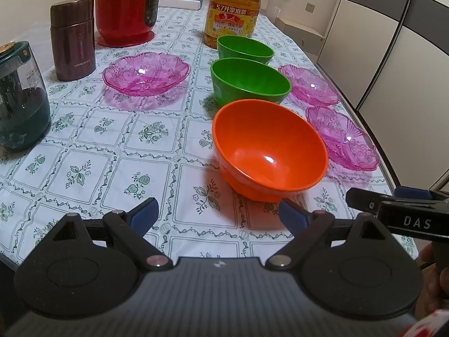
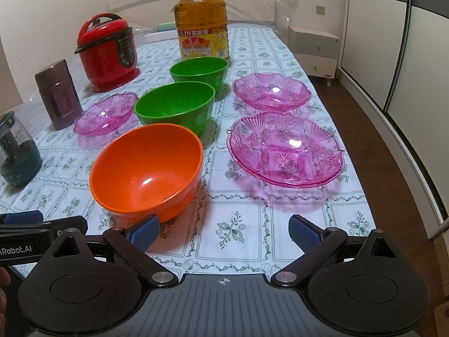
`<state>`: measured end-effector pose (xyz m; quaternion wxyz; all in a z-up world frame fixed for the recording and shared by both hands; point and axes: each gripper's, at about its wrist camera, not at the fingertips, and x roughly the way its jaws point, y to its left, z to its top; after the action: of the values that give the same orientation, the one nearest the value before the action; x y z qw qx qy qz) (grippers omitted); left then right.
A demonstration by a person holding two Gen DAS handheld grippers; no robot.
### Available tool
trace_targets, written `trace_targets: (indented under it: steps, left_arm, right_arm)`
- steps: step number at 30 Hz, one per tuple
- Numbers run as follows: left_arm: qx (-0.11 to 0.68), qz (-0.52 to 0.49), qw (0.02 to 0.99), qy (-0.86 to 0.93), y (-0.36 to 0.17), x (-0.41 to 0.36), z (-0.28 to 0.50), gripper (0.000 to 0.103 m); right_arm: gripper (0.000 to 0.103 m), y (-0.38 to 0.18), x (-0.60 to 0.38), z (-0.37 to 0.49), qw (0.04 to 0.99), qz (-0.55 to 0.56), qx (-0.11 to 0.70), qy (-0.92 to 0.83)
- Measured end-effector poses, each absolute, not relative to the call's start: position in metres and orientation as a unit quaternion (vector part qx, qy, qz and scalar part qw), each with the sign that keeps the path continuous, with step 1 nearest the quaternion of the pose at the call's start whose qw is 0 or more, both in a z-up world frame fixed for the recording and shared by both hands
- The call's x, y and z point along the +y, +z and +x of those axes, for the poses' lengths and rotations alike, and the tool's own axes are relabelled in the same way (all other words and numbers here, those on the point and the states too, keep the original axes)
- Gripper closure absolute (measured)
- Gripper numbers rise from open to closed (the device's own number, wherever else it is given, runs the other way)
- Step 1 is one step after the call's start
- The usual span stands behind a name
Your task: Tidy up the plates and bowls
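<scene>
Right now both claws are hovering low over the near edge of the table (image 2: 280, 224), each with its blue pads spread wide apart and gripping nothing. The left claw (image 1: 217, 214) is sitting at the bottom of its view, the orange bowl (image 1: 269, 151) standing just beyond its right pad. The right claw (image 2: 224, 230) is filling the bottom of its own view, its left pad close to that orange bowl (image 2: 147, 171).

Behind it, two green bowls (image 2: 175, 106) (image 2: 199, 70) are lining up toward the upper middle. Two pink plates (image 2: 284, 150) (image 2: 272, 91) are lying at the right of the frame, apart from each other, and a third (image 2: 105, 113) is resting at the left. An oil bottle (image 2: 202, 25), a red cooker (image 2: 108, 53) and a maroon flask (image 2: 59, 95) are standing farther back.
</scene>
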<state>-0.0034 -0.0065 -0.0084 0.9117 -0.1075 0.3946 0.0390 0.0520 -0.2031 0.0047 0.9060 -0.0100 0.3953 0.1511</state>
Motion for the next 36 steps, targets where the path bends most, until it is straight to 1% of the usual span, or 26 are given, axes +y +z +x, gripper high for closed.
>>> trace_targets:
  steps: [10,12,17,21,31,34,36]
  left_arm:
    - [0.379,-0.137,0.915,0.034,-0.006,0.002,-0.003,0.012]
    - [0.367,-0.152,0.917,0.036,-0.003,0.008,-0.002,0.012]
    - [0.366,-0.165,0.914,0.058,0.005,0.027,0.005,0.012]
    - [0.343,-0.169,0.922,0.071,0.012,0.043,0.012,0.012]
    - [0.341,-0.205,0.912,0.099,0.015,0.081,0.038,0.012]
    - [0.337,-0.222,0.909,0.109,0.012,0.094,0.045,0.012]
    - [0.331,-0.235,0.907,0.115,0.01,0.102,0.049,0.012]
  right_arm:
    - [0.005,0.004,-0.203,0.052,0.907,-0.008,0.394,0.151]
    - [0.005,0.004,-0.203,0.052,0.907,-0.006,0.391,0.154]
    - [0.005,0.01,-0.198,0.057,0.91,0.003,0.38,0.165]
    - [0.005,0.018,-0.189,0.065,0.912,0.002,0.37,0.175]
    - [0.005,0.028,-0.168,0.098,0.912,0.021,0.359,0.198]
    - [0.008,0.031,-0.158,0.107,0.912,0.019,0.354,0.208]
    - [0.013,0.032,-0.15,0.113,0.91,0.017,0.353,0.218]
